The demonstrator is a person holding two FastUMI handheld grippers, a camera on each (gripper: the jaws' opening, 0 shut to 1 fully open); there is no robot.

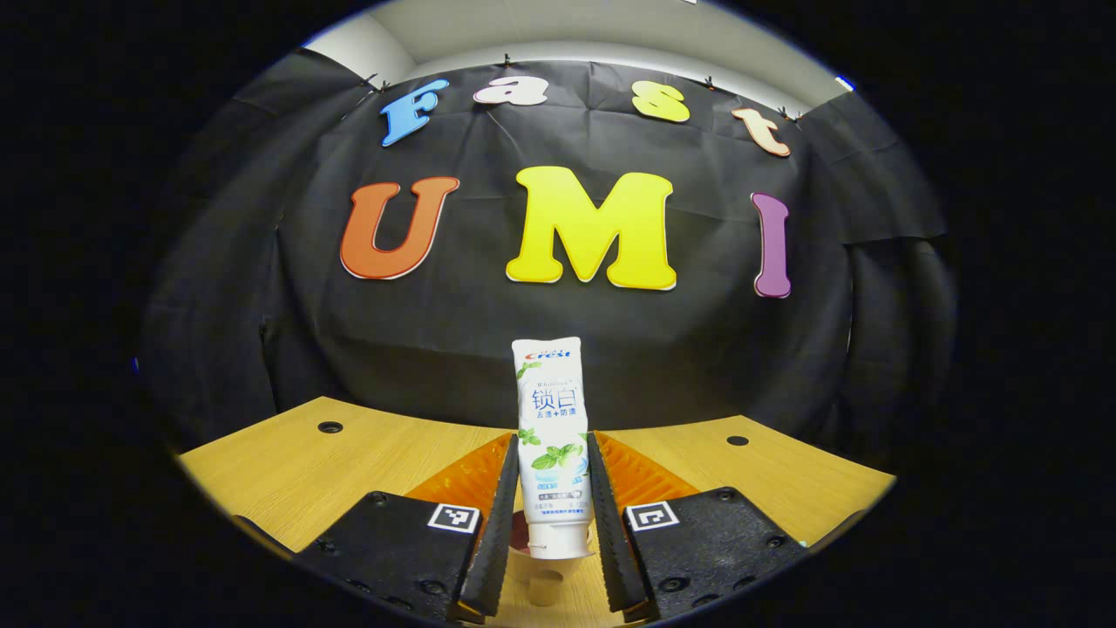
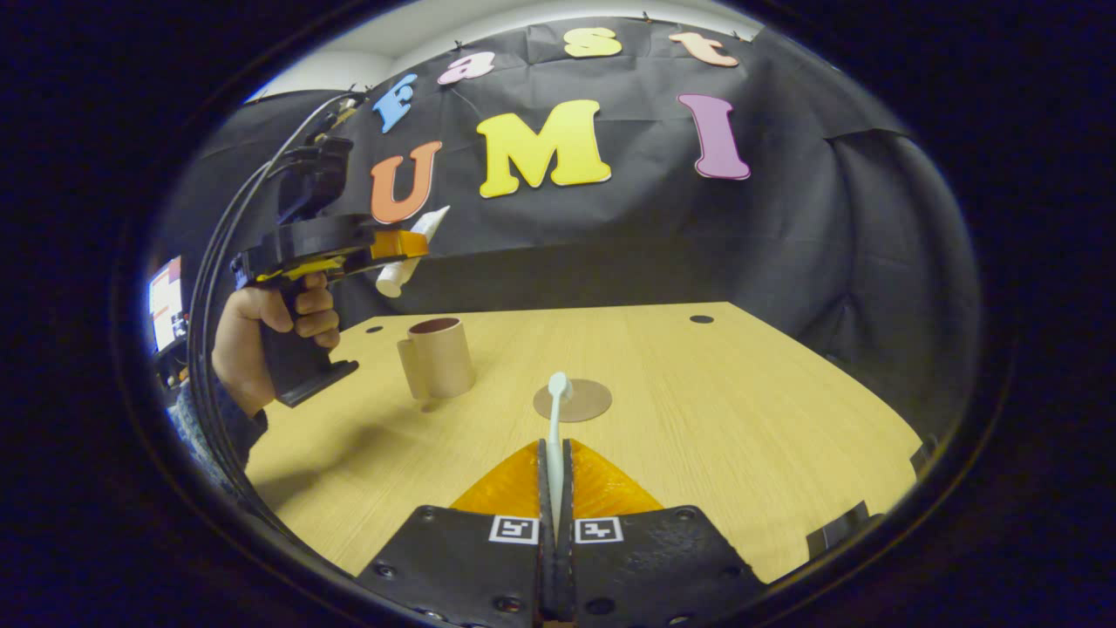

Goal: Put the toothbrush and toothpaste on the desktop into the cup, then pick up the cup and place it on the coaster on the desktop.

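Light wood-grain tabletop (image 2: pixel 697 410), matte, with small dark round holes near the far edge. Black cloth wall behind; strip of pale wall and ceiling above it.

Left tongs (image 1: pixel 553 515) clamped on toothpaste (image 1: pixel 552 445), both fingers pressed to the tube's sides, tube upright in left gripper view with cap end down. In right gripper view, same tongs (image 2: pixel 403 246) held up in the air over the far left part of the tabletop by a hand (image 2: pixel 261 336), tube (image 2: pixel 410 253) tilted, above and left of the cup (image 2: pixel 438 356).

Right tongs (image 2: pixel 555 488) closed narrow on toothbrush (image 2: pixel 555 436), handle gripped between both fingers, head pointing away toward the coaster (image 2: pixel 573 399).

Cup tan, upright, handle toward near left, standing left of centre. Coaster flat, round, brown, near centre, apart from cup.

Hidden or unclear: toothbrush handle end buried between fingers; bristles not discernible. In left gripper view, cup (image 1: pixel 545 576) mostly hidden behind tube, only handle and rim showing below cap. Screen at left edge too blurred.

Legible: tube print partly readable, not transcribed. Square black-white markers on each finger base.
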